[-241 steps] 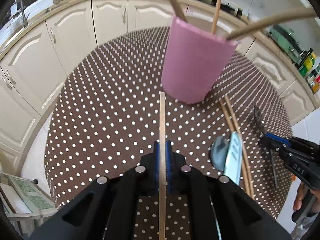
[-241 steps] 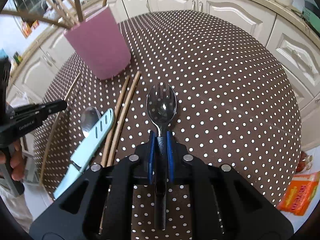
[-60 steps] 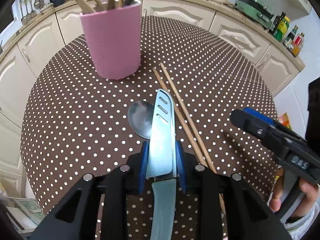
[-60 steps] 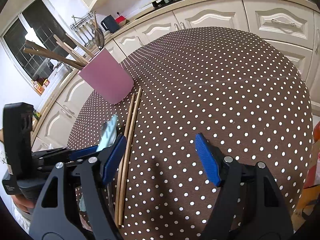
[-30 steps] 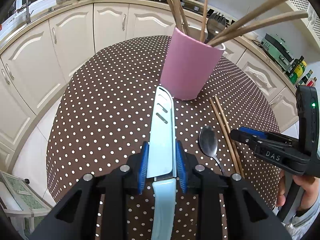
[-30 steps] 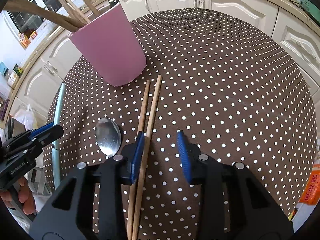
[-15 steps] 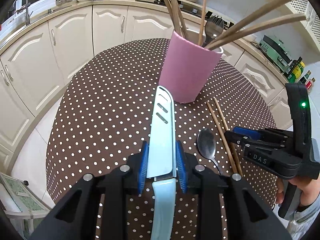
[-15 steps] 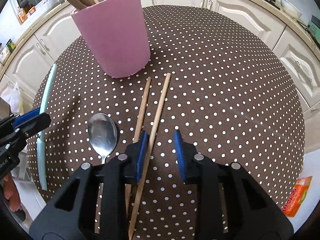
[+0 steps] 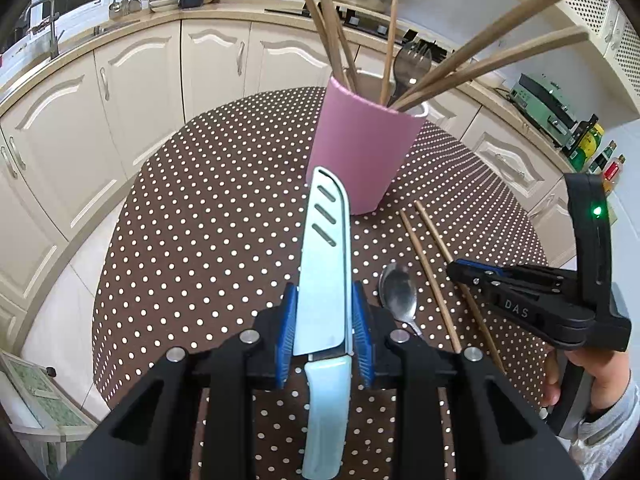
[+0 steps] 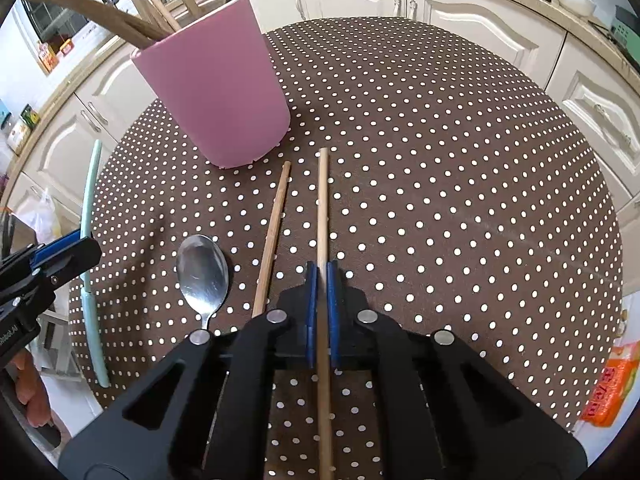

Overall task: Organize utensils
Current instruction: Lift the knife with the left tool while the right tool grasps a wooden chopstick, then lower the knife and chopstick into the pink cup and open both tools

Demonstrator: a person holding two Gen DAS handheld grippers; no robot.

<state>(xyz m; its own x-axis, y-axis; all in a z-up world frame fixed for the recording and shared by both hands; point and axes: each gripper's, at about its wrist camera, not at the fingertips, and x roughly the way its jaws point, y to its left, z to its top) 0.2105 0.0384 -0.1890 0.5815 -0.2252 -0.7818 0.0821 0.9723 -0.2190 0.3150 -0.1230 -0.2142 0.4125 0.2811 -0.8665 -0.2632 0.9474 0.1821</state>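
Two grippers work over one round table [image 10: 460,184] covered in a brown cloth with small white dots.

Nearest in the left wrist view, the left gripper [image 9: 323,328] is clamped by its blue ribbed pads on one knife [image 9: 325,264], which has a pale blue flat blade with three slanted slots and a smooth rounded handle of the same colour. The knife is held above the cloth, tip pointing away toward the cup.

In the right wrist view, the right gripper [image 10: 322,304] has just been closing, and its two blue pads are now pressed together on one chopstick [image 10: 322,216], a thin straight wooden rod that runs out ahead of the fingers toward the cup. A second chopstick [image 10: 274,236] lies on the cloth just left of the first, slightly angled to it and apart from it. Left of that lies one metal spoon [image 10: 203,270], with a shiny oval bowl facing up and its handle toward the near edge.

Farther off stands one pink cup [image 10: 216,96], smooth, matte and cylindrical, upright on the cloth. It holds several long wooden sticks (about six, fanned outward) and at least one metal utensil.

Beyond the table runs a row of cream cabinets [image 9: 120,92] with panelled doors.
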